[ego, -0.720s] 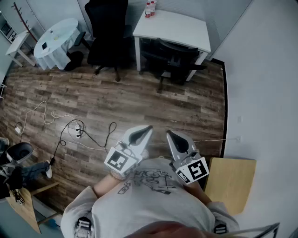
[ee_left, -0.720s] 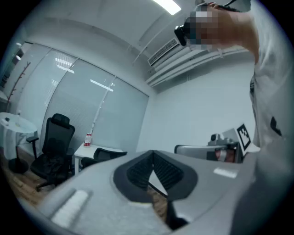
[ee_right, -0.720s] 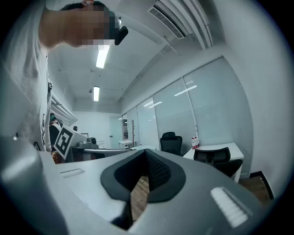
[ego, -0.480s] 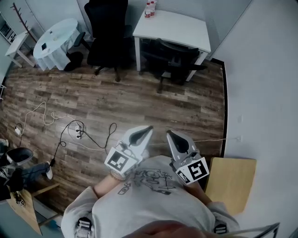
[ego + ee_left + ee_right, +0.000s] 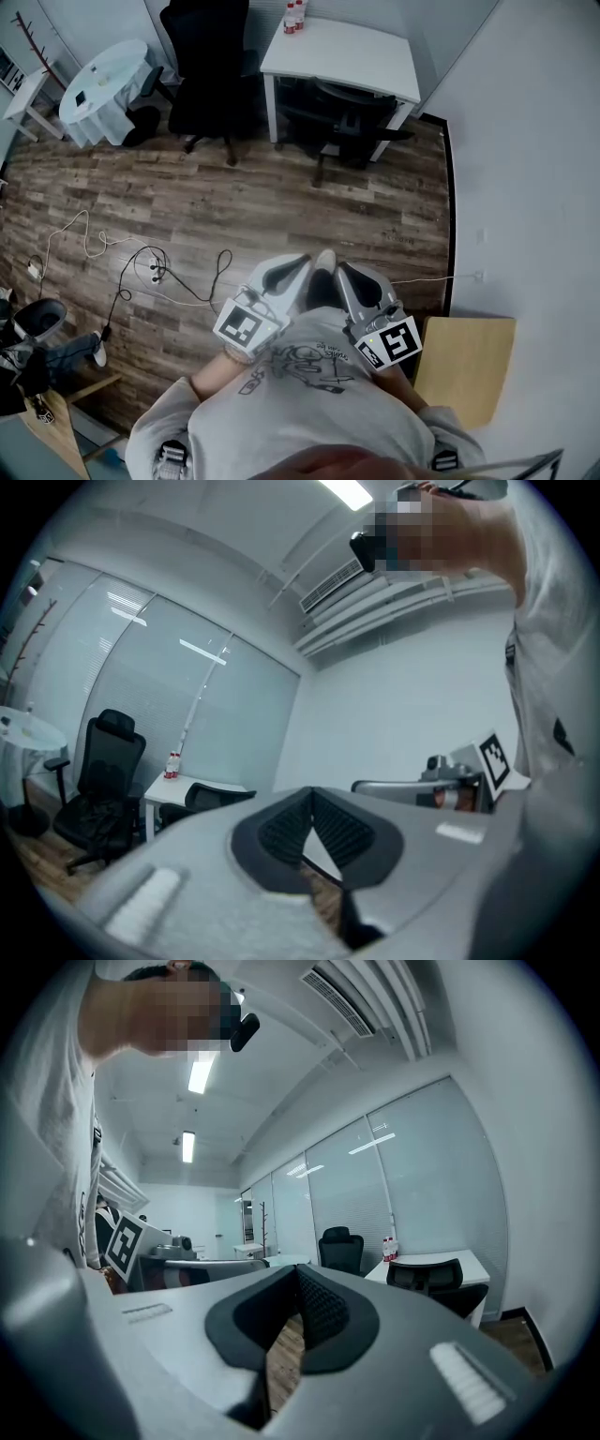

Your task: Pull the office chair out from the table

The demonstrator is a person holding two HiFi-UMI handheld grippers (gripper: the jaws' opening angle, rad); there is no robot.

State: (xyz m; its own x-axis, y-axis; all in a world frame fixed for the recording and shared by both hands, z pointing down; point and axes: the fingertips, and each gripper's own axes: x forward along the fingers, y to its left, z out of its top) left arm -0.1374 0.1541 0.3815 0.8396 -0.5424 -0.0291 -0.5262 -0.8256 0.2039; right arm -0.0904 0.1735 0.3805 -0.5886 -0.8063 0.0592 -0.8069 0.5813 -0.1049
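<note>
A black office chair [image 5: 352, 117] is tucked under the white table [image 5: 375, 61] at the far end of the room. Both grippers are held level close to my chest, far from the chair, with nothing in either. The left gripper [image 5: 303, 262] is shut, and so is the right gripper [image 5: 341, 269]. In the left gripper view, the shut left gripper [image 5: 312, 796] points toward the table [image 5: 192, 786] and the chair [image 5: 214, 799]. In the right gripper view, the shut right gripper [image 5: 297, 1275] has the chair [image 5: 427, 1277] at its right.
A taller black chair [image 5: 204, 66] stands left of the table, which carries bottles [image 5: 292, 14]. A round white-clothed table [image 5: 103, 89] is at far left. Cables [image 5: 155, 267] lie on the wood floor. A wooden board [image 5: 464, 361] is by the right wall. My shoe [image 5: 324, 262] shows between the grippers.
The view has shifted a little and my shoe has appeared between the grippers as I step forward. Both grippers stay shut at my chest.
</note>
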